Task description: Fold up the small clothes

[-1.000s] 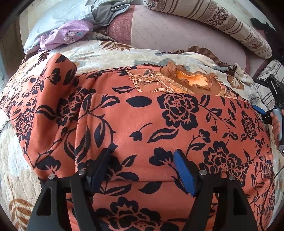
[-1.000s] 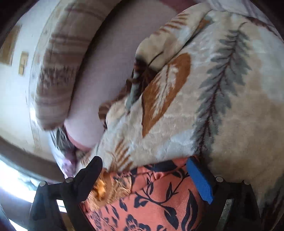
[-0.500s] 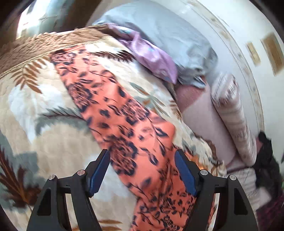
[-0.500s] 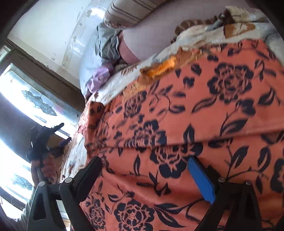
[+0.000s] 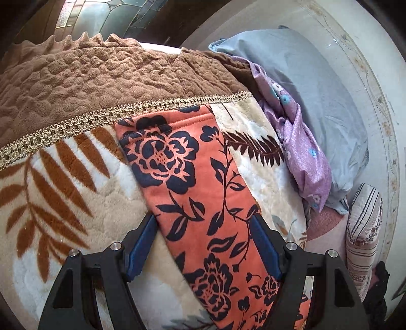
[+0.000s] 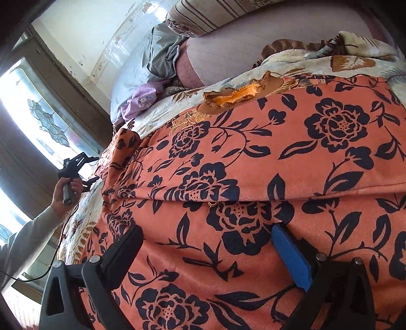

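An orange top with dark navy flowers [image 6: 266, 162] lies spread on a leaf-patterned blanket [image 5: 63, 198]. Its lace neckline [image 6: 236, 92] points to the far side. Its lower part is folded up, leaving a crease across the middle. In the left wrist view one sleeve [image 5: 192, 187] lies stretched out, its cuff near the blanket's gold trim. My left gripper [image 5: 203, 228] is open and straddles the sleeve just above it, and it also shows in the right wrist view [image 6: 78, 170]. My right gripper [image 6: 208, 243] is open and empty, low over the garment's body.
A brown quilted blanket border [image 5: 88, 76] lies beyond the sleeve cuff. A purple floral cloth [image 5: 299, 142] and a grey-blue pillow [image 5: 317, 96] sit to the right. A striped bolster [image 6: 215, 15] and pink sheet [image 6: 228, 55] lie behind the garment. A window [image 6: 30, 109] is at the left.
My left gripper swung from the garment's body out to the sleeve and closed in on the cuff end. My right gripper turned from the blanket to face the garment's body.
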Demonstrator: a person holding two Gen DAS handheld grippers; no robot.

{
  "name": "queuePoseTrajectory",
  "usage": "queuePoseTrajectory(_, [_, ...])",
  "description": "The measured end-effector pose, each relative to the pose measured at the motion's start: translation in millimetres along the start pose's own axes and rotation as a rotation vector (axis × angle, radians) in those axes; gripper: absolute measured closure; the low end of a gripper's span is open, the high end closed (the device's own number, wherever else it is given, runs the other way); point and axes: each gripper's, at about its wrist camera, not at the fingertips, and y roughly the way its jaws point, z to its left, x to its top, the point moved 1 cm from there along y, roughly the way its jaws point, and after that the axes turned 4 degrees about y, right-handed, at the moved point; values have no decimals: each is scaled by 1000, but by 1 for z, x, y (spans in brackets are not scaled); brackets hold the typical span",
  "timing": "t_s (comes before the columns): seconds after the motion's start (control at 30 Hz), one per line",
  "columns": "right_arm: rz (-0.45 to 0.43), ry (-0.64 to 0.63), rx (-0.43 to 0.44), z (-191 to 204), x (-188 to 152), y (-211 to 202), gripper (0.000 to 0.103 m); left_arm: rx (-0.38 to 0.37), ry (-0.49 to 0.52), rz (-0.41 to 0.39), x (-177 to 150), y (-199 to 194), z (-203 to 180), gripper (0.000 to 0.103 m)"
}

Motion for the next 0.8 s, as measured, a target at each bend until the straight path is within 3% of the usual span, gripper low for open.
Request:
queuePoseTrajectory(0.1, [-4, -1, 1, 0, 0, 1, 1, 6, 19, -10, 1, -1, 0, 28])
queuePoseTrajectory(0.13, [-5, -1, 2, 0, 0, 1, 1, 22, 26, -8, 4, 0, -1, 39])
queuePoseTrajectory(0.17, [-6, 1, 5, -1, 0, 0, 1, 70, 46, -4, 5, 2, -3, 55])
queuePoseTrajectory(0.2, [-8, 2, 7, -1, 0, 0, 1, 123, 69, 14, 9, 8, -3, 94])
queuePoseTrajectory(0.3, [-11, 5, 12, -1, 0, 0, 1, 143, 40, 40, 17, 9, -3, 95])
queuePoseTrajectory(0.37, [-13, 6, 14, -1, 0, -1, 1, 150, 122, -13, 14, -11, -30, 96])
queuePoseTrajectory(0.47, [-16, 9, 20, -2, 0, -1, 1, 94, 314, -99, -6, -57, -94, 96])
queuePoseTrajectory(0.63, [-20, 13, 26, -2, 0, -3, 1, -123, 606, -196, -82, -142, -223, 96])
queuePoseTrajectory(0.8, [-17, 48, 50, -5, 5, -9, 1, -319, 805, -131, -195, -167, -335, 96])
